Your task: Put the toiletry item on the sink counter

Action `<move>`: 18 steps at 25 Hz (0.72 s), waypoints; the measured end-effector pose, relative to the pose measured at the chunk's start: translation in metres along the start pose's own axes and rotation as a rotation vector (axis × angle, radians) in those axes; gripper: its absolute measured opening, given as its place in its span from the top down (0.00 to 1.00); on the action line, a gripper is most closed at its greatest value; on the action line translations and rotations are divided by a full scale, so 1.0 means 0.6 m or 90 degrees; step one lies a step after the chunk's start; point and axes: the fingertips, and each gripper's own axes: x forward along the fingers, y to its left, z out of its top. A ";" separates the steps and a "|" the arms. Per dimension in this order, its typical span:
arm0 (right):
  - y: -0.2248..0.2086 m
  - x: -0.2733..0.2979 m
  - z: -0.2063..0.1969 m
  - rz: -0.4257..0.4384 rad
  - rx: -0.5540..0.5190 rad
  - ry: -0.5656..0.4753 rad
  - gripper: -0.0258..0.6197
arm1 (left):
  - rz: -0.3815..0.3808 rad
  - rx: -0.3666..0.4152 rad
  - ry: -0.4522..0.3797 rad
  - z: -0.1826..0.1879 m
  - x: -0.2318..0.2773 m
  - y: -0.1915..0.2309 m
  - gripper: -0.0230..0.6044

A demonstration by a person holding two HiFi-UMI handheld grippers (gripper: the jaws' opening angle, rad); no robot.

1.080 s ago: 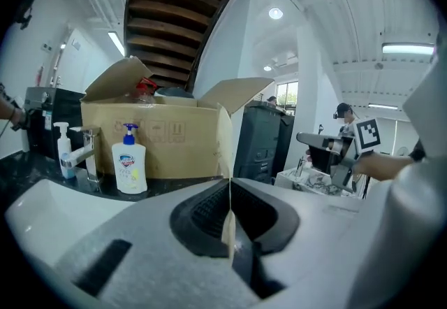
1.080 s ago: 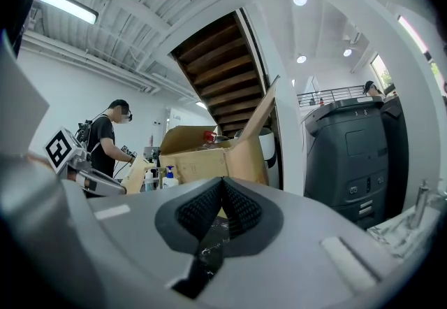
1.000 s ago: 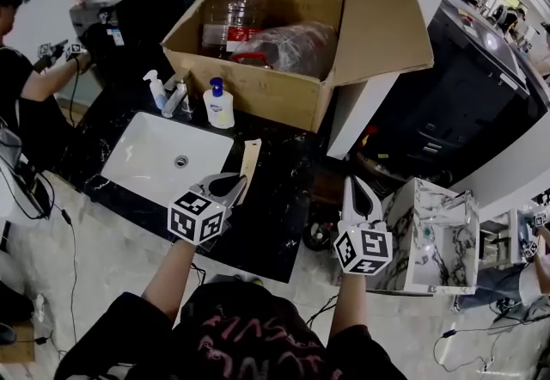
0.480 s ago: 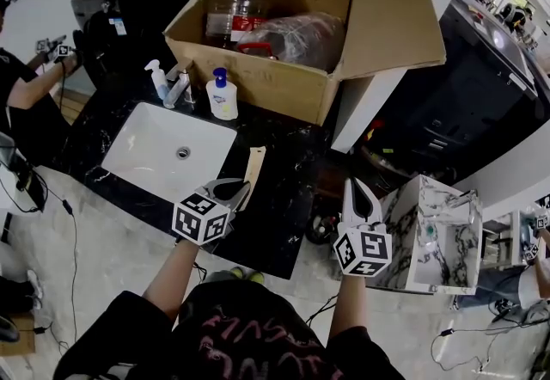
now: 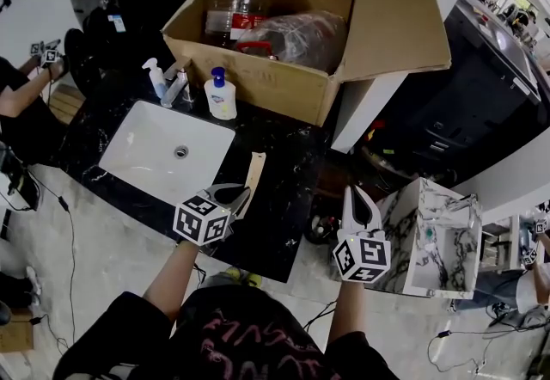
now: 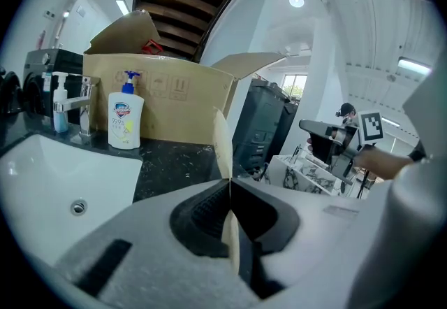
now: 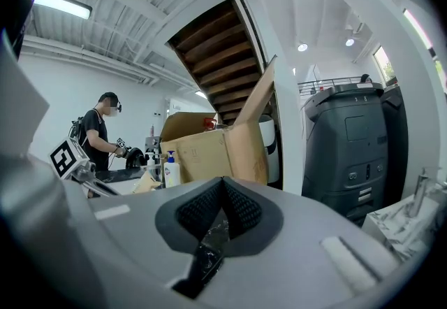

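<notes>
Toiletry item (image 5: 252, 174): a thin, flat, tan strip. What exactly it is, you cannot tell from these views. It is clamped at its near end in your left claw (image 5: 241, 191) and its length runs forward over the dark counter surface (image 5: 288, 165), just right of the white basin (image 5: 163, 150). The left gripper view shows it edge-on, standing upright between the closed jaws. Whether its far end touches the surface is not clear.

Handling, as a judgement: light and stiff-looking, with smooth faces.
- Held by one end, it may pivot in the pads if the far tip catches the stone.
- The hold across the flat faces near the end looks right. A hold on the thin edges would probably slip.
- Roll the claw so a flat face meets the surface before you open.

Right claw (image 5: 355, 195): jaws shut together with nothing between them. It hangs off the counter's edge, well apart from the item.

Surroundings: a pump soap bottle (image 5: 220, 97), a smaller pump bottle (image 5: 155, 80) and the faucet (image 5: 176, 88) stand behind the basin. An open cardboard box (image 5: 284, 69) sits behind them. The bare stone between basin and box offers room.
</notes>
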 end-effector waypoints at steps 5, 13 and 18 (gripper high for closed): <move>-0.004 0.008 -0.006 0.004 -0.002 0.009 0.94 | 0.015 -0.005 0.024 -0.011 0.012 0.018 0.95; -0.015 0.018 -0.011 0.003 -0.002 0.016 0.94 | 0.031 0.012 0.086 -0.045 0.037 0.032 0.94; -0.018 0.020 -0.018 0.001 0.002 0.023 0.94 | 0.040 0.012 0.103 -0.059 0.044 0.043 0.94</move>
